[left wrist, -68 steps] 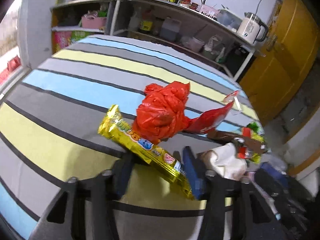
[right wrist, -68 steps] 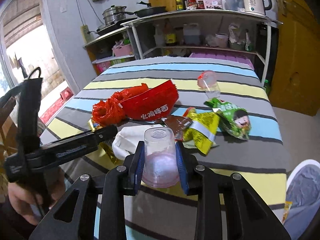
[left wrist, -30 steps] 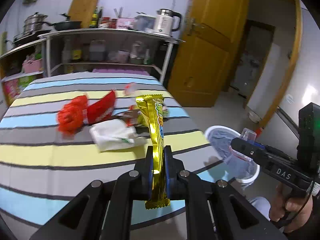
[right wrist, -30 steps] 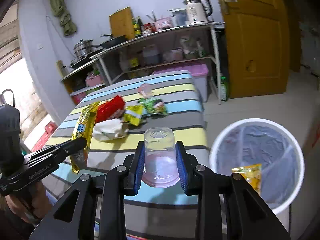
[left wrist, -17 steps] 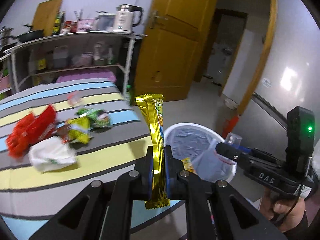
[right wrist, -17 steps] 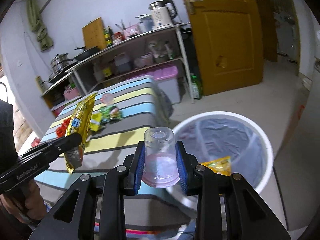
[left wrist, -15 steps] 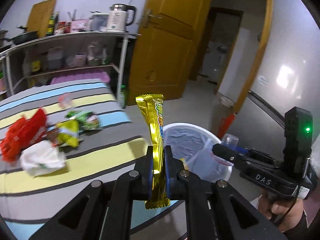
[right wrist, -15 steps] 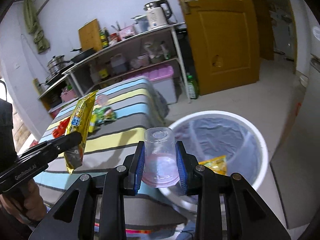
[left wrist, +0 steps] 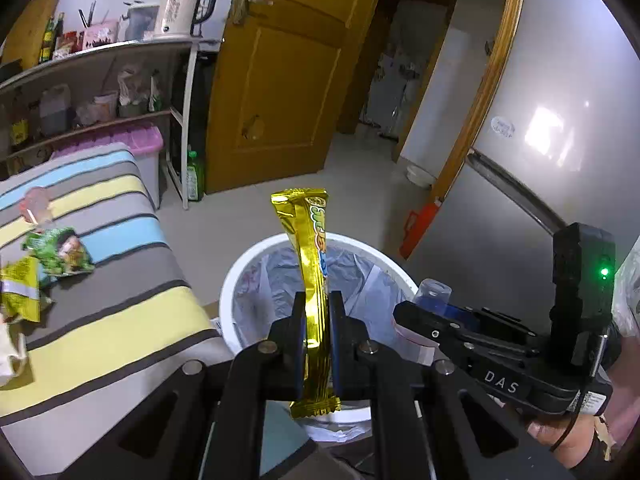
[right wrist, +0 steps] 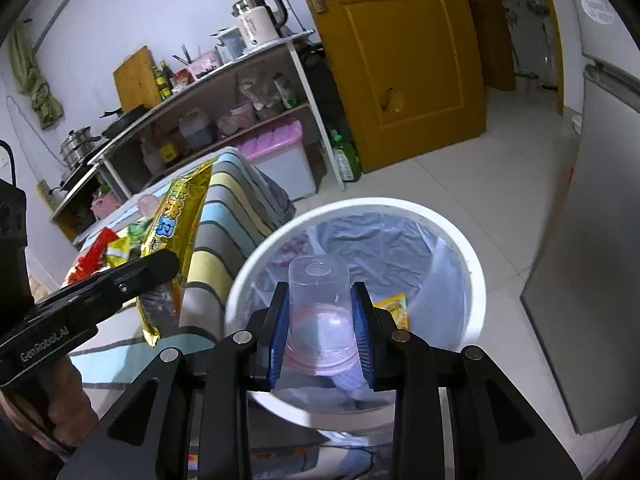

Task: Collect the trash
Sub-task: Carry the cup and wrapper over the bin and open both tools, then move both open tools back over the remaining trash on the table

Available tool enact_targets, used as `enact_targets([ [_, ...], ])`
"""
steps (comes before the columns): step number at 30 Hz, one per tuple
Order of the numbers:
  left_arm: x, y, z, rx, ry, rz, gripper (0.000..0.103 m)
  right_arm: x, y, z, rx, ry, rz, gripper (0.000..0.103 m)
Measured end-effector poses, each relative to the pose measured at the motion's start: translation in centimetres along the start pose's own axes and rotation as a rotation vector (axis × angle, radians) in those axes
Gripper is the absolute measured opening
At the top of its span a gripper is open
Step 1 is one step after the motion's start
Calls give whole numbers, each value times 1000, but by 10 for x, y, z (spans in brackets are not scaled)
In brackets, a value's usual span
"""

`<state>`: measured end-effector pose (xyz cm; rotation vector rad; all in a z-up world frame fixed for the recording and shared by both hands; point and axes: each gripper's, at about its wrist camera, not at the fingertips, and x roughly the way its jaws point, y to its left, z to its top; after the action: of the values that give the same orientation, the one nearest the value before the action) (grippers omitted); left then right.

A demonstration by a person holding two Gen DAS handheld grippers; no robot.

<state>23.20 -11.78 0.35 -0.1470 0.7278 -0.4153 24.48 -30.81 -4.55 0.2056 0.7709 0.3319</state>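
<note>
Left gripper (left wrist: 316,336): clamps gold wrapper (left wrist: 314,280) upright above bin (left wrist: 240,276)
Right gripper (right wrist: 320,324): grips plastic cup (right wrist: 319,304), poised for dropping

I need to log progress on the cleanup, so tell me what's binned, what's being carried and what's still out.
Done: one yellow packet already lies in the white bin. In hand: the left claw grips a gold wrapper and the right claw grips a clear cup, both over the bin. Left: green and yellow snack bags on the striped table.
</note>
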Motion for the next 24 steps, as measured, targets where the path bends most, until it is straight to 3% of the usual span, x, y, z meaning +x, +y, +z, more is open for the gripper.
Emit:
enact_targets([
  [8,30,0,4,-21,58,-2,13,17,-15,-1,24,42,-29,32],
  [10,34,2,4,-29,67,-5,24,20,-18,-2,30,50,-42,32],
  [15,38,6,3,-51,73,-7,35,22,-23,-4,40,50,-47,48],
  [24,13,12,0,-54,16,-10,36,1,-13,-1,18,-2,-40,49],
])
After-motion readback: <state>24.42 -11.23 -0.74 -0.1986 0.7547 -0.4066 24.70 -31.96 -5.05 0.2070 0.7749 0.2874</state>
